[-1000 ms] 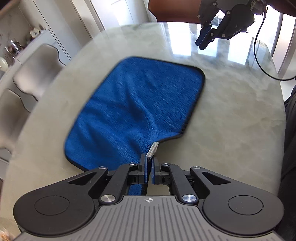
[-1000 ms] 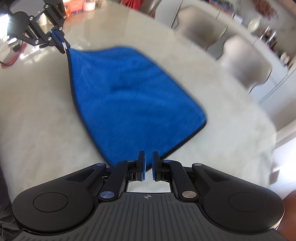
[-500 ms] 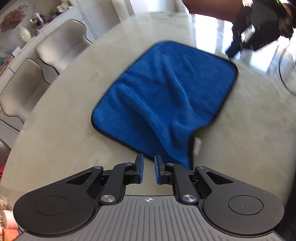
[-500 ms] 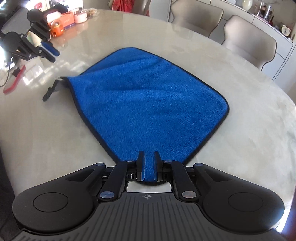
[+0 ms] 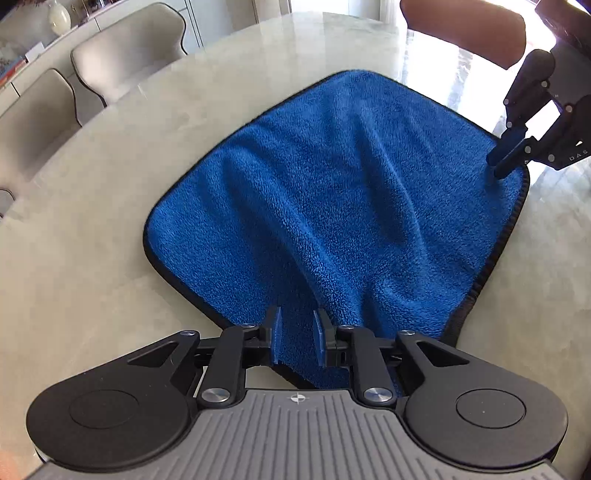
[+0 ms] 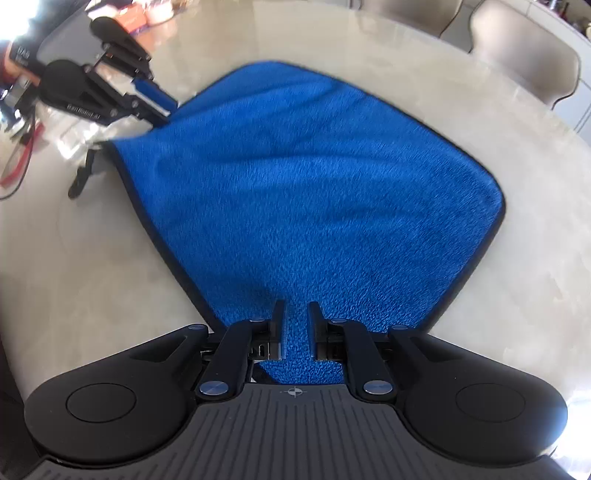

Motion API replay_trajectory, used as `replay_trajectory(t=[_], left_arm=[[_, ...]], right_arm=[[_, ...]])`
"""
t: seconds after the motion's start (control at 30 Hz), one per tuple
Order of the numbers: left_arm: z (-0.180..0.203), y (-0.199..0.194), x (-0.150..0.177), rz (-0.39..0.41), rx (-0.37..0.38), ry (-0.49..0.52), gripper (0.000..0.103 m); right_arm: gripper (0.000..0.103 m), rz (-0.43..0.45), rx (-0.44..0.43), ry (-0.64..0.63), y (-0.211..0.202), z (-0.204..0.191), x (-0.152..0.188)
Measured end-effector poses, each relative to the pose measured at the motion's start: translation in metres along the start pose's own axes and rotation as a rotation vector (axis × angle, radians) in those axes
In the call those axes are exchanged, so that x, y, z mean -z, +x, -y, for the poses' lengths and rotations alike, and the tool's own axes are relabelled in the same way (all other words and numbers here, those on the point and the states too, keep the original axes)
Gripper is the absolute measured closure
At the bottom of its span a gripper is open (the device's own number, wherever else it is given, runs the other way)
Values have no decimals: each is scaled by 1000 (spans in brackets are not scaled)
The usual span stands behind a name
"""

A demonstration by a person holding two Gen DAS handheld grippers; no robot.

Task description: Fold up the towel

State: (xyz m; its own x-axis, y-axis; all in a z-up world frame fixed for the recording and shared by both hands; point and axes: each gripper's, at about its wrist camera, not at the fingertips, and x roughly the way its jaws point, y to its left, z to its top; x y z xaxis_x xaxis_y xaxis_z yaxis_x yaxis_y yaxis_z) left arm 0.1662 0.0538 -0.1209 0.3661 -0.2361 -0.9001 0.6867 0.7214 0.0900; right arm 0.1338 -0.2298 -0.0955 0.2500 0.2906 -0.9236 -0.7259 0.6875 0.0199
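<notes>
A blue fleece towel (image 5: pixel 332 206) with a dark hem lies spread and slightly rumpled on the pale marble table (image 5: pixel 110 258). My left gripper (image 5: pixel 297 338) is open, its jaws standing apart over a near corner of the towel. My right gripper (image 6: pixel 295 328) is also open, low over the opposite near corner of the towel (image 6: pixel 314 192). The right gripper also shows in the left wrist view (image 5: pixel 511 155), tips at the towel's far right corner. The left gripper shows in the right wrist view (image 6: pixel 159 107), at the far left corner.
Grey padded chairs (image 5: pixel 122 51) stand along the table's left side, one also in the right wrist view (image 6: pixel 524 48). An orange chair back (image 5: pixel 461 26) is beyond the far edge. Small jars and red cable (image 6: pixel 22 162) lie at the table's far left.
My left gripper has opened and let go of the towel corner it held. Both grippers have come down closer to the towel, which now lies flat on the table.
</notes>
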Motion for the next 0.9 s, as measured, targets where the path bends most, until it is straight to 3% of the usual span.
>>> replay_trajectory(t=[0.13,0.2,0.27,0.57,0.67,0.77,0.83,0.9], left_arm=[[-6,7,-1,-6,15,-9,76],[-9,9,-1,-13,-7,5,56],[-14,10,-1,-18,-5,5,50],[-34,15,-5,-42,-20,-3,49],[-30,14,-9,-47,-37,36,50],[-30,9,-20,21,-15,6,51],[-31,5,-28,78,7,-27,50],[-32,4,-37,123,9,-52,48]], right_arm=[[90,-18,-25,11,1,5,3],[90,-23,-32,15,-1,7,6],[90,-32,-43,23,-4,9,11],[91,-77,-42,78,-20,18,29],[91,-119,-19,50,-21,17,26],[91,-174,26,9,-22,14,16],[90,-142,40,-20,-26,8,4],[89,-72,-2,2,-27,8,-6]])
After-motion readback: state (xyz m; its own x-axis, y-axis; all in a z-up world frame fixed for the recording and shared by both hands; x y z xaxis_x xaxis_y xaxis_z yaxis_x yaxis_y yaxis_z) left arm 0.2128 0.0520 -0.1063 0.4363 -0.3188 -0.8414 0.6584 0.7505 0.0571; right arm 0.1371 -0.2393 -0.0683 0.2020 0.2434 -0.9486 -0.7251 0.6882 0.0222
